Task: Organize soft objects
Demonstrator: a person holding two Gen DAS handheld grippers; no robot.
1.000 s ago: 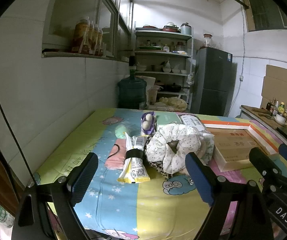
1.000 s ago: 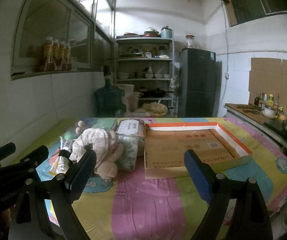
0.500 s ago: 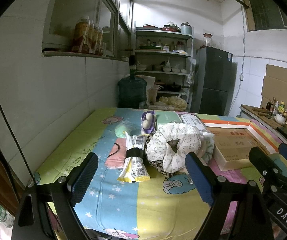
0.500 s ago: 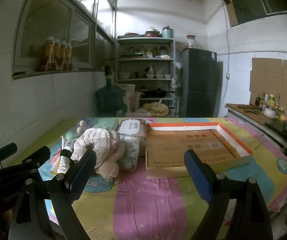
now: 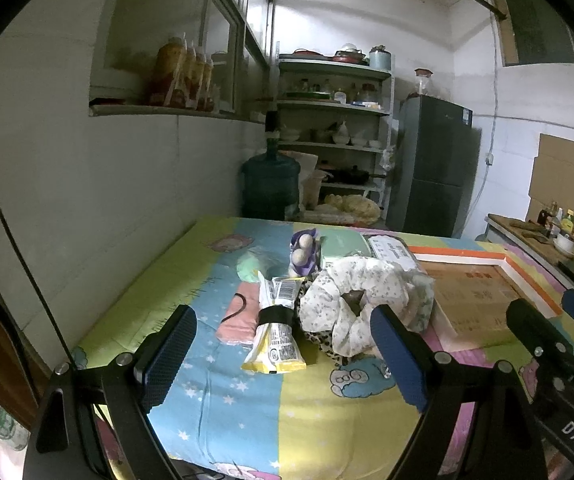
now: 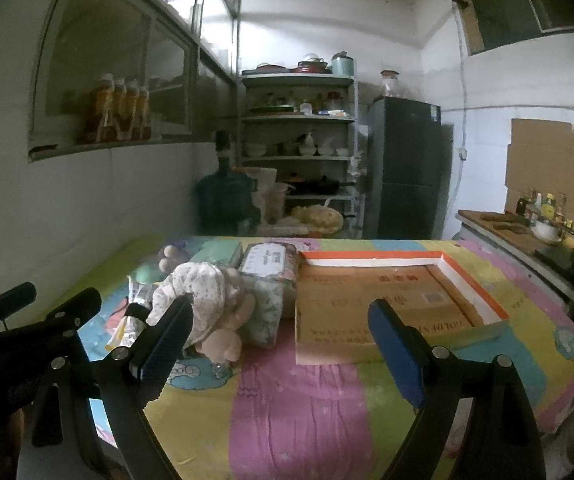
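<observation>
Striped cartoon tablecloth [image 6: 295, 408], kitchen shelves [image 6: 299, 136], fridge [image 6: 407, 168]

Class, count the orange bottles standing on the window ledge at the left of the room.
4: the orange bottles stand side by side in a row on the window ledge; more could hide behind them.

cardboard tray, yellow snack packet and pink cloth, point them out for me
cardboard tray [image 6: 387, 300], right wrist view, on its brown floor
yellow snack packet [image 5: 277, 346], left wrist view, on its lower yellow half
pink cloth [image 5: 239, 320], left wrist view, on its flat middle
</observation>
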